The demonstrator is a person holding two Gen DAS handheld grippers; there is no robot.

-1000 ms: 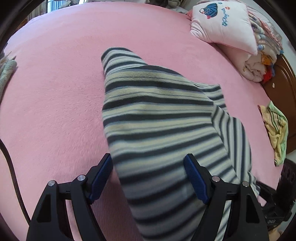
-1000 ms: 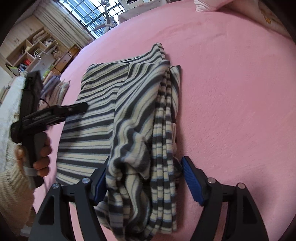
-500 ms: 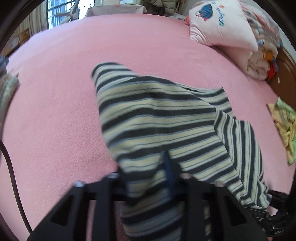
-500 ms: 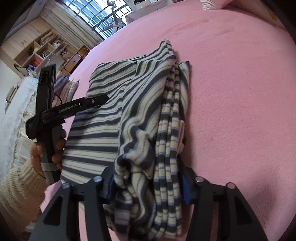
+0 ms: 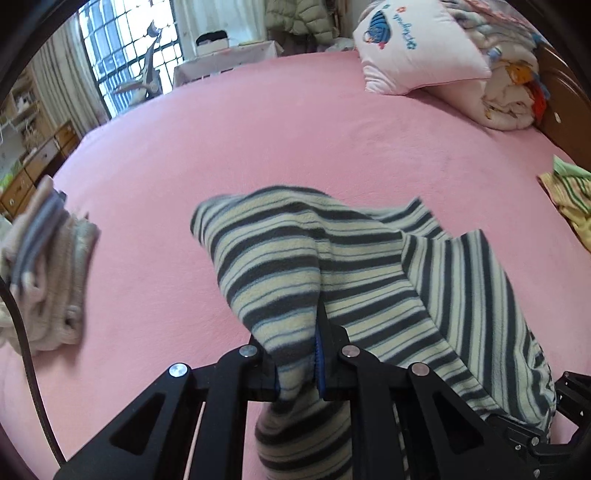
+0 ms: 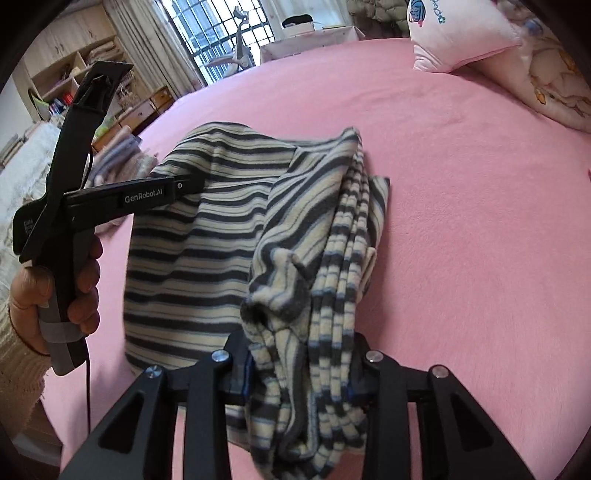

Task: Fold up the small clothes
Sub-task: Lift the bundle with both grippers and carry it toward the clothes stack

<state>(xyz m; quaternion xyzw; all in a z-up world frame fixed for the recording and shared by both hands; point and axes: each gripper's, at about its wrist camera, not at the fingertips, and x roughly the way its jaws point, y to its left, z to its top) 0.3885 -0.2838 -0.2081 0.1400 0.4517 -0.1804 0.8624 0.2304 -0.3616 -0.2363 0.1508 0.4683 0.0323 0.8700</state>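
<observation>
A grey and cream striped fleece garment point(image 5: 332, 258) lies partly folded on the pink bed point(image 5: 258, 129). My left gripper point(image 5: 297, 365) is shut on its near left edge and holds that edge raised off the bed. My right gripper point(image 6: 299, 373) is shut on the bunched near right end of the same garment point(image 6: 221, 229), also lifted a little. The far part of the garment still rests on the bed. The left gripper point(image 6: 184, 186) shows from the side in the right wrist view, held by a hand.
A folded pile of pale clothes point(image 5: 40, 266) sits at the bed's left edge. A pink pillow point(image 5: 417, 48) and bundled quilt point(image 5: 513, 92) lie at the far right. A yellow-green garment point(image 5: 569, 199) lies at the right edge. Shelves point(image 6: 74, 74) and a barred window point(image 6: 221, 29) stand beyond the bed.
Both grippers closed on the striped garment, the left on its near left edge, the right on its bunched end. Both then rose, lifting the near side of the cloth.
</observation>
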